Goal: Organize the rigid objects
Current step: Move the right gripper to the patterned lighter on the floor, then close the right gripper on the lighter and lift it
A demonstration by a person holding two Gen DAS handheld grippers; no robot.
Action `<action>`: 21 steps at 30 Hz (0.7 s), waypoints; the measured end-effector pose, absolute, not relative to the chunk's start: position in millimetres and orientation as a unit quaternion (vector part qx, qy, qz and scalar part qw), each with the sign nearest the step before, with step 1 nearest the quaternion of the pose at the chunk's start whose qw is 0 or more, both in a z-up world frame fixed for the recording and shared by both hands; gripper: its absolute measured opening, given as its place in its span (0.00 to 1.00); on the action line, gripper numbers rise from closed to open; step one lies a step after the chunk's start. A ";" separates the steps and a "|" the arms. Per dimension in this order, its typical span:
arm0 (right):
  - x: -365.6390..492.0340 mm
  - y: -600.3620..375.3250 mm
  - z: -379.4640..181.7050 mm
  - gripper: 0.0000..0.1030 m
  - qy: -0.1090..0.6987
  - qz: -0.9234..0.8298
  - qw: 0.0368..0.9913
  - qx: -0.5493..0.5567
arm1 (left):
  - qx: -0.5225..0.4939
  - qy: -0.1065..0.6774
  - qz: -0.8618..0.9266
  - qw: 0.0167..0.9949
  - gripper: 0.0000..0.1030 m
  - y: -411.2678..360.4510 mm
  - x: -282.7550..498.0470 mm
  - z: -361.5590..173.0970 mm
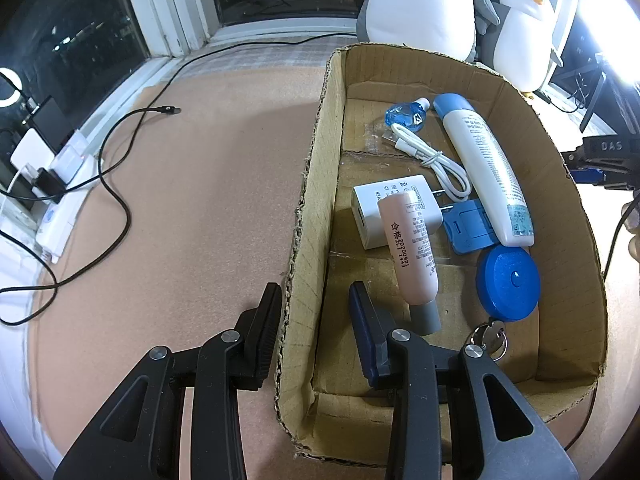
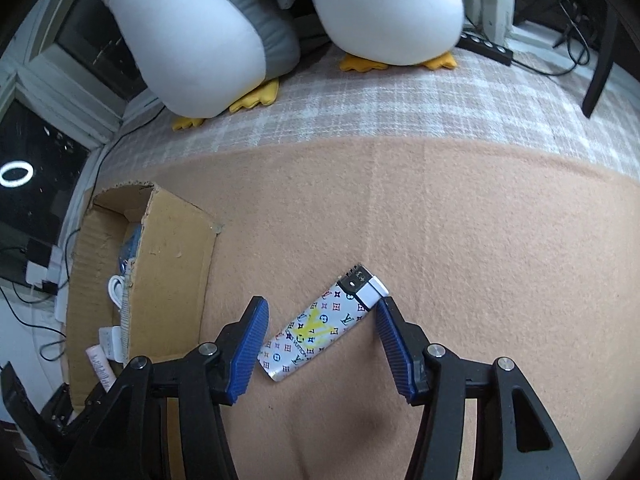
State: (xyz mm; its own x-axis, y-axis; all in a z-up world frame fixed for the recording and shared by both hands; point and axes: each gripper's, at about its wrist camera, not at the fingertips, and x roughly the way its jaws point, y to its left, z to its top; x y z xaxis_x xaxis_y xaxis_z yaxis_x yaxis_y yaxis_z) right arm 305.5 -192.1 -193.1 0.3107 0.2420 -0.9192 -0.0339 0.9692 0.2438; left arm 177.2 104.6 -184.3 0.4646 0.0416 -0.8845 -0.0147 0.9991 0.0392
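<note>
A white lighter (image 2: 316, 330) with a coloured monogram print and a black-and-white cap lies slanted on the tan cloth. My right gripper (image 2: 320, 332) points down over it, open, with a blue pad close on each side of the lighter. The cardboard box (image 1: 576, 216) holds a pink tube (image 1: 410, 252), a white charger (image 1: 394, 210), a white cable (image 1: 436, 160), a white-and-blue bottle (image 1: 488, 164), a blue tape measure (image 1: 510, 278), a blue clip (image 1: 468, 226), a small blue bottle (image 1: 406, 114) and keys (image 1: 490, 338). My left gripper (image 1: 316, 304) straddles the box's left wall, open.
Two plush penguins (image 2: 384, 8) stand at the back on a checked cloth (image 2: 440, 96). A black cable (image 1: 116, 184) runs over the tan surface left of the box, from a power strip (image 1: 60, 184) by the window. The box (image 2: 172, 264) lies left of the lighter.
</note>
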 end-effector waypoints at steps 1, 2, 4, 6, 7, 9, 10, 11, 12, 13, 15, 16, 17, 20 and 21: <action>306.3 -187.3 -193.4 0.49 0.581 0.086 0.806 0.077 | 0.012 0.517 0.016 0.856 0.33 104.5 177.0 -184.6; 306.5 -180.7 -193.5 0.49 0.580 0.084 0.808 0.057 | 0.012 0.517 0.016 0.856 0.33 104.4 176.9 -184.7; 306.3 -169.1 -194.1 0.48 0.580 0.081 0.810 0.020 | 0.012 0.517 0.016 0.856 0.33 104.1 176.9 -184.9; 304.4 -155.8 -195.9 0.48 0.578 0.081 0.812 -0.025 | 0.012 0.517 0.016 0.856 0.33 104.3 176.9 -184.8; 303.1 -150.9 -196.7 0.48 0.577 0.080 0.812 -0.045 | 0.011 0.517 0.016 0.856 0.33 104.3 176.9 -184.7; 299.9 -144.5 -199.0 0.47 0.574 0.081 0.810 -0.083 | 0.011 0.517 0.016 0.856 0.33 104.5 177.1 -184.7; 299.6 -143.5 -199.6 0.46 0.574 0.084 0.810 -0.090 | 0.011 0.517 0.016 0.856 0.33 104.5 177.1 -184.7; 298.9 -143.4 -199.7 0.44 0.574 0.087 0.809 -0.093 | 0.011 0.516 0.016 0.856 0.33 104.3 177.0 -184.7; 298.1 -145.6 -199.5 0.42 0.576 0.089 0.807 -0.093 | 0.010 0.516 0.016 0.856 0.33 103.9 176.7 -184.6; 297.7 -148.1 -199.2 0.41 0.577 0.090 0.807 -0.093 | 0.010 0.516 0.016 0.856 0.33 103.5 176.6 -184.7; 293.0 -156.9 -197.9 0.37 0.578 0.091 0.805 -0.095 | 0.010 0.516 0.016 0.856 0.33 103.9 176.6 -184.8; 290.6 -162.2 -197.2 0.37 0.579 0.094 0.804 -0.095 | 0.010 0.516 0.016 0.856 0.33 104.4 176.6 -184.8; 288.2 -168.3 -196.8 0.37 0.580 0.095 0.804 -0.095 | 0.011 0.516 0.016 0.856 0.33 104.4 176.6 -184.8; 284.1 -182.2 -195.5 0.35 0.582 0.093 0.803 -0.093 | 0.012 0.516 0.015 0.856 0.33 104.6 176.6 -185.1; 282.1 -188.5 -194.9 0.35 0.583 0.093 0.802 -0.090 | 0.011 0.516 0.015 0.856 0.33 104.4 176.6 -185.1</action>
State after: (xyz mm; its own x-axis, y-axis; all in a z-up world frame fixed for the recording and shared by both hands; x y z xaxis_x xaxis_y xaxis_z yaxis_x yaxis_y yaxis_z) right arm 282.1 -188.5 -194.9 0.3039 0.0442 -0.9517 -0.2544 0.9664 -0.0364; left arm 176.6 104.4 -185.1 0.4662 0.0381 -0.8839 -0.0144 0.9993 0.0355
